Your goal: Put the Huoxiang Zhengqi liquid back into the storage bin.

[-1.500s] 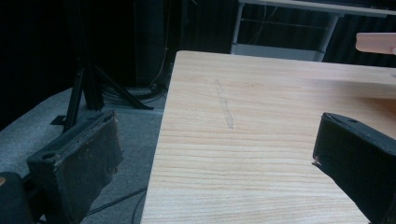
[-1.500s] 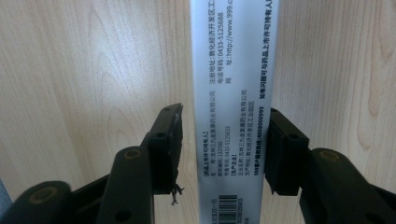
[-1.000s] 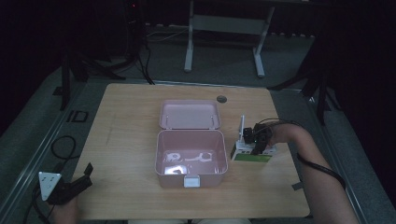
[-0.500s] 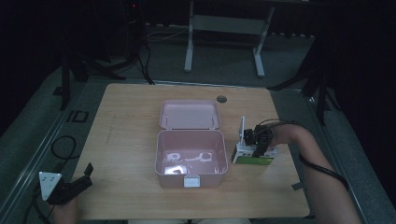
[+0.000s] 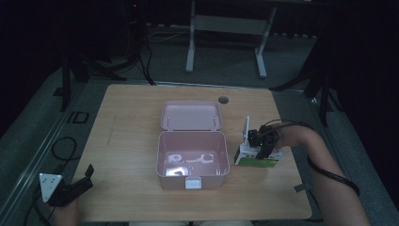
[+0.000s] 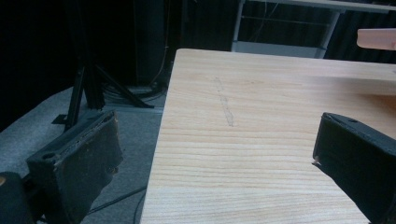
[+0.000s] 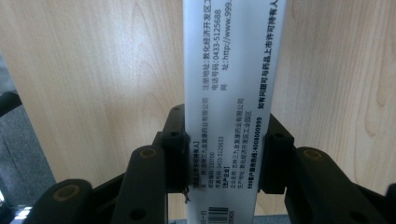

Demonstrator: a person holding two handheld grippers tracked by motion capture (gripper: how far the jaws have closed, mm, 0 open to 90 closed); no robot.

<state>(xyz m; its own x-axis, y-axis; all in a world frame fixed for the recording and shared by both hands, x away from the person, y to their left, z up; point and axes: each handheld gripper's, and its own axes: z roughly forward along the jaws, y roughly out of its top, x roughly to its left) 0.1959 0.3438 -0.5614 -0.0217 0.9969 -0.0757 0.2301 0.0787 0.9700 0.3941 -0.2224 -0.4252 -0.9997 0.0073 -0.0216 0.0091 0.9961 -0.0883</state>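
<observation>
The right gripper [image 5: 260,143] is clamped on a white box [image 7: 229,116], its jaws pressing both long sides, just right of the open pink case [image 5: 192,157] on the table [image 5: 127,136]. The box has printed text and a green face [image 5: 256,163]. The left gripper [image 5: 75,188] sits at the table's near left corner, jaws wide apart and holding nothing.

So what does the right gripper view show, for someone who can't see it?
The right gripper clamps a white box printed with black text and a barcode between its two black jaws. Pale wooden table lies behind it.
</observation>
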